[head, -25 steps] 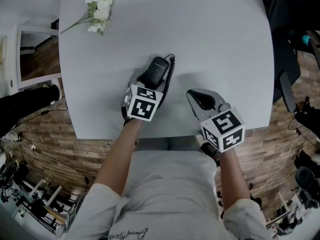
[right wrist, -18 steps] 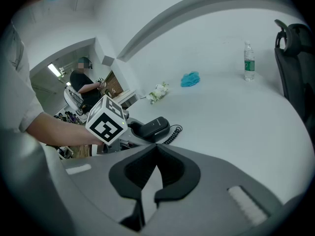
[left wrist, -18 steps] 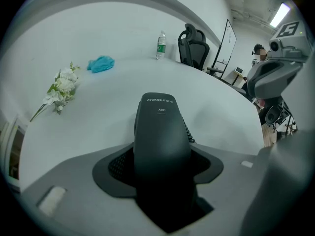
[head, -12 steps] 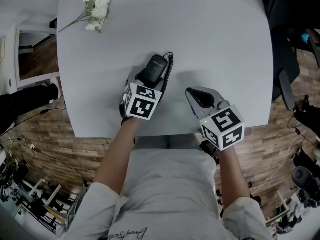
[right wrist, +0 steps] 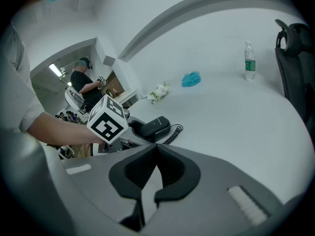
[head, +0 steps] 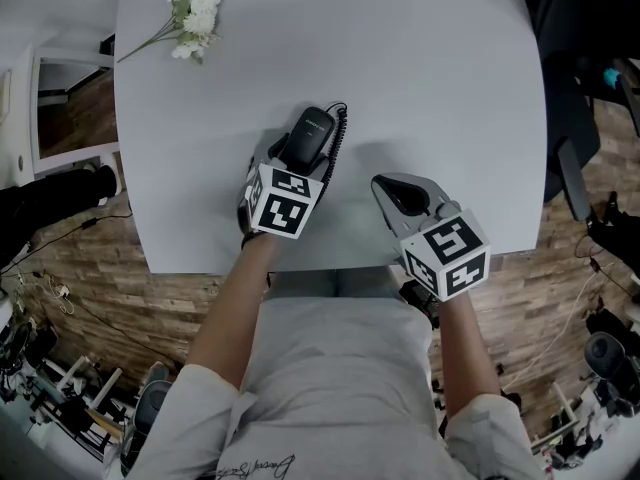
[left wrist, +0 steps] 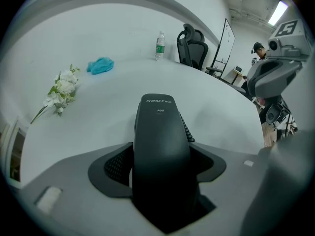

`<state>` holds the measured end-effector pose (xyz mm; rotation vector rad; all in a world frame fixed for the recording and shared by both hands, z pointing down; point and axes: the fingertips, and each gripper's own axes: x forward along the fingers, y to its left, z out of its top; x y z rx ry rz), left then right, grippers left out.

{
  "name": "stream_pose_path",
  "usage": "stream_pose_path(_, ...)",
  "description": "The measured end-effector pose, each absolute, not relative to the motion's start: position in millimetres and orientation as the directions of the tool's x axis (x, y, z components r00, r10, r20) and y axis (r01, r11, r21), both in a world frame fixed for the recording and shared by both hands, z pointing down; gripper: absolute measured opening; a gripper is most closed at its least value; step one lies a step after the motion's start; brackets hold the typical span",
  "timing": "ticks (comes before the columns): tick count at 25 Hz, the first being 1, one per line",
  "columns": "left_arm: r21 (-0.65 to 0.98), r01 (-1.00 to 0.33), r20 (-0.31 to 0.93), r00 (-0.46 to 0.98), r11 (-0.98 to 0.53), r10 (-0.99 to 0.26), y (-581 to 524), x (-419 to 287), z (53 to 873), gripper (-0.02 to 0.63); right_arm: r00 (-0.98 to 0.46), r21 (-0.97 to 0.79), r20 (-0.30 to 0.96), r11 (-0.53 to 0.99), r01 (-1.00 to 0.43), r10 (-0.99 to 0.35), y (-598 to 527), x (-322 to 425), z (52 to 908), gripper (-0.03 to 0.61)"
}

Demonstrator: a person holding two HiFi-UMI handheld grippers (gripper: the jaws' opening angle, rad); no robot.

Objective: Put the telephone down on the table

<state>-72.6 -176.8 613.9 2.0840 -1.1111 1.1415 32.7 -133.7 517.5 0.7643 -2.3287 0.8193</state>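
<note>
While the left gripper [head: 300, 160] is releasing: jaws have just been opening and are standing wide of the glossy black plastic telephone handset [left wrist: 160, 127] between them; backing out straight is looking wisest, sparing its coiled cord [left wrist: 187, 131].
Right gripper [right wrist: 156, 154]: jaws are sitting closed, empty.
Handset: lying flat on the pale grey table [head: 420, 68], near its front edge.

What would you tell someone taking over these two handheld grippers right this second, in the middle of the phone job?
Left gripper: open. Its jaws have just been opening, with the telephone between them and the pads off it.
Right gripper: shut, empty, to the right of the phone.
Telephone: appears to lie on the table, coiled cord at its side.
Done: phone set down and let go.
Left: probably just drawing the left gripper back clear of it.
</note>
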Motion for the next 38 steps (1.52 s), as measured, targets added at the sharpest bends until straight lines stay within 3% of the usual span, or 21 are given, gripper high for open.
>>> stream_pose_path(18,0.035,-0.857,0.84,0.304,-0.515,-0.449,-173.7,-78.9,597.1,0.362,-0.675,-0.352,0.663,0.662,-0.662,-0.323,-128.2,31.9,518.6,0.006)
stream_pose_path(25,0.028,-0.861,0.823,0.308,-0.508,-0.477,-169.4,-80.7,577.6,0.336,-0.664,-0.336,0.67,0.663,-0.669,-0.33,-123.4,35.0,516.2,0.006)
stream_pose_path(32,0.038,-0.869,0.799,0.323,-0.494,-0.507,-159.0,-81.9,557.4,0.261,-0.661,-0.309,0.662,0.674,-0.671,-0.354,-119.7,36.6,499.8,0.008)
stream_pose_path(38,0.038,-0.879,0.751,0.338,-0.475,-0.567,-147.8,-86.5,524.2,0.108,-0.654,-0.286,0.652,0.675,-0.681,-0.384,-115.5,41.6,481.8,0.008)
